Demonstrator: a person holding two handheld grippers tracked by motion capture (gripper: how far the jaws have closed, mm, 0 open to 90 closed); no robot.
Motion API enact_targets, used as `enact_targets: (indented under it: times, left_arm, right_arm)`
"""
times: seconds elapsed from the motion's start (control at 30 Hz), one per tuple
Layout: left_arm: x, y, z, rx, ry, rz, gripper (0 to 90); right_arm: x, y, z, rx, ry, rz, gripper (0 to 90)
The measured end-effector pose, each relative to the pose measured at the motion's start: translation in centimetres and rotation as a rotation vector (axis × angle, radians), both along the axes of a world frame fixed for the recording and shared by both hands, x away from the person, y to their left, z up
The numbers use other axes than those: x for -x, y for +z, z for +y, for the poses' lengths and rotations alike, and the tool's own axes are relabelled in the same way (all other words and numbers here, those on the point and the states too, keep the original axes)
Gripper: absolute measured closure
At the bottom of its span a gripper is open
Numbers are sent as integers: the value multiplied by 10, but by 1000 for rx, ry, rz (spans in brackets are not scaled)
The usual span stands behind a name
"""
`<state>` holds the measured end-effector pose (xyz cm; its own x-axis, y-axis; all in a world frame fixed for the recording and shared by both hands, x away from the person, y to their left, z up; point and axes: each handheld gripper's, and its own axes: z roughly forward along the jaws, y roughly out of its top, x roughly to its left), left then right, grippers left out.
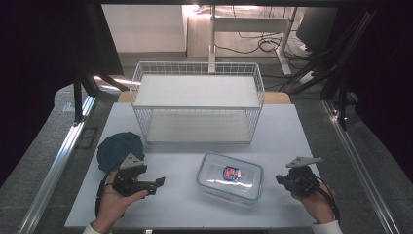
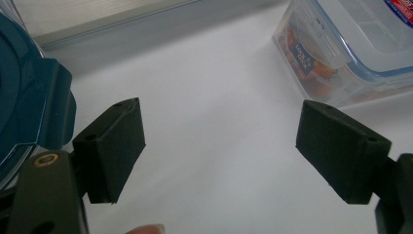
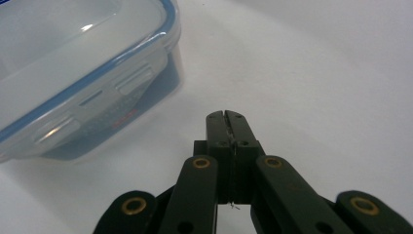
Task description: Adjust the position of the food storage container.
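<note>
left claw [image 1: 159, 183] held with jaws spread wide; right claw [image 1: 278, 179] pressed closed, each in a hand.

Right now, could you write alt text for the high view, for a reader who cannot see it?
A person's two hands each hold a black gripper over a white table, the left gripper open and the right gripper shut, either side of a clear rectangular plastic lidded box. Behind stands a white two-tier wire rack; a round dark teal lid lies at left.
</note>
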<state>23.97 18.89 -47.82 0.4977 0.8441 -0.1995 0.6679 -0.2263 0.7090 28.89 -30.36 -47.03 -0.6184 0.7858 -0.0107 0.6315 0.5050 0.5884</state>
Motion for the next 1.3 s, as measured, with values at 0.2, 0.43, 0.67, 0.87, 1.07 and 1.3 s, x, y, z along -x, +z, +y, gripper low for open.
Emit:
enact_targets:
  times: [0.2,0.43,0.67,0.87,1.07,1.3]
  left_arm:
    - [0,0,0,-1,1,1,177]
    - [0,-1,-1,-3,3,2,177]
    - [0,0,1,-1,4,2,177]
    - [0,0,2,3,7,3,177]
    - [-1,0,2,3,10,3,177]
    - [-1,0,4,9,17,4,177]
  right_arm:
    - [0,-2,11,-17,-7,24,892]
    - [-3,-8,23,-22,-12,65,892]
    - [-5,-8,33,-26,-5,95,892]
    - [-7,-8,37,-21,-14,103,892]
    - [-14,-8,53,-3,10,99,892]
    - [-27,-10,73,8,44,99,892]
